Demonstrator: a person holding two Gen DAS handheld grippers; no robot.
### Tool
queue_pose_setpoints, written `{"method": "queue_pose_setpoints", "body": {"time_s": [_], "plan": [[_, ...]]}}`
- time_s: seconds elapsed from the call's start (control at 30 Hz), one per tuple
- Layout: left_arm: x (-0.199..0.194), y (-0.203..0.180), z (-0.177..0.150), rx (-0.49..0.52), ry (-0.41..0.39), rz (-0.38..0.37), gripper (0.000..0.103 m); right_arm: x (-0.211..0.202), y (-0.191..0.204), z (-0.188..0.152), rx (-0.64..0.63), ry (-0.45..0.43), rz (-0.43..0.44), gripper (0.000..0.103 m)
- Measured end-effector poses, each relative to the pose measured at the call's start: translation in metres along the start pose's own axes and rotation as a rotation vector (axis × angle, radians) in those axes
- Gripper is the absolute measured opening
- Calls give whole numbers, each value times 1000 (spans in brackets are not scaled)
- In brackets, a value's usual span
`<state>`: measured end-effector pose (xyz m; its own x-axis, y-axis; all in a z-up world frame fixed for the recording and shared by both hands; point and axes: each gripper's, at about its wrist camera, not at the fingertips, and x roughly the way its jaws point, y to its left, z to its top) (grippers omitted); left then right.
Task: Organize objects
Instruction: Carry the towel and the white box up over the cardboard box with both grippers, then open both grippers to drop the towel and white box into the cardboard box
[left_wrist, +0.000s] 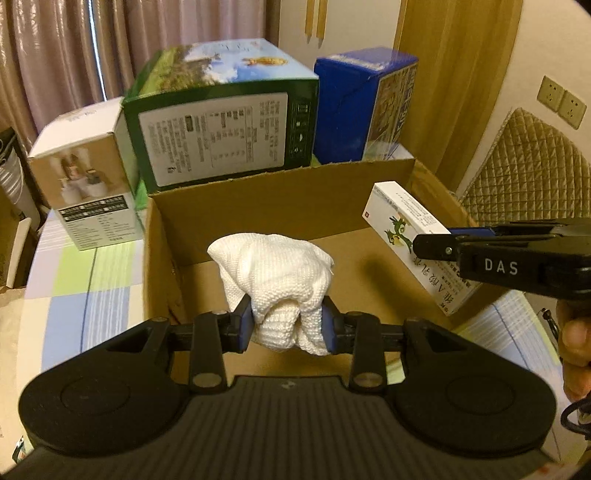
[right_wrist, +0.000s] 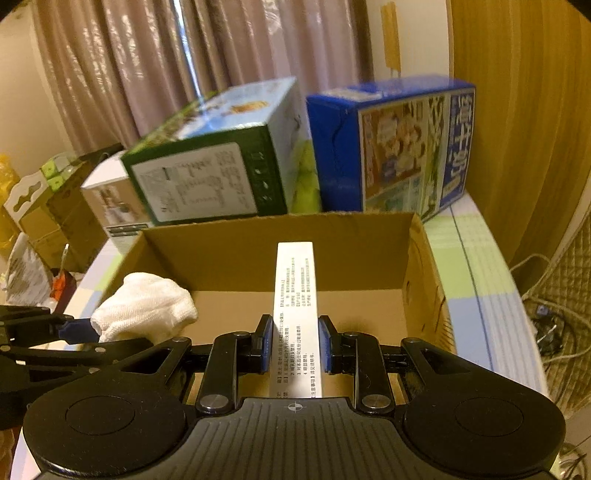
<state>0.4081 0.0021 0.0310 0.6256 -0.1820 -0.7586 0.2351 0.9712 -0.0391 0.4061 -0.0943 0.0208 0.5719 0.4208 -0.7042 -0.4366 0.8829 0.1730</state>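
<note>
Both tongs are loaded over the open cardboard box (left_wrist: 280, 199). The left gripper (left_wrist: 288, 325) is pinching a bunched-up white knit cloth (left_wrist: 273, 273) between its blue pads, holding it above the box's near left side. The right gripper (right_wrist: 295, 343) is clamped on a long, narrow white medicine box (right_wrist: 295, 295) with printed text, hanging over the right half of the carton. Behind the carton sit a green box (left_wrist: 221, 125), a blue box (left_wrist: 365, 107) and a smaller white box (left_wrist: 88, 192), all on a checked tablecloth (left_wrist: 85, 280). Curtains (left_wrist: 74, 48) hang behind.
</note>
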Motion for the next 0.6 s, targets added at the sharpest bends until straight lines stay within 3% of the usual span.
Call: {"method": "queue_pose_setpoints", "body": {"time_s": [0.23,0.33,0.37,0.4,0.47,0.6], "plan": [[29,4,8,-1,9,-13,33,31,-11,3,27,21,3,22],[38,3,13,11,-5,-2,40,37,-14,5,36,1,13,23],[39,4,14,3,-15,5,47,38,-16,6,42,-12,17,26],[39,6,14,-13,-25,11,54,39,-18,7,52,-17,18,43],[37,11,14,-46,-32,5,54,33,-23,8,77,-42,47,55],[26,12,9,-33,-40,19,54,18,-30,6,82,-70,47,56]]}}
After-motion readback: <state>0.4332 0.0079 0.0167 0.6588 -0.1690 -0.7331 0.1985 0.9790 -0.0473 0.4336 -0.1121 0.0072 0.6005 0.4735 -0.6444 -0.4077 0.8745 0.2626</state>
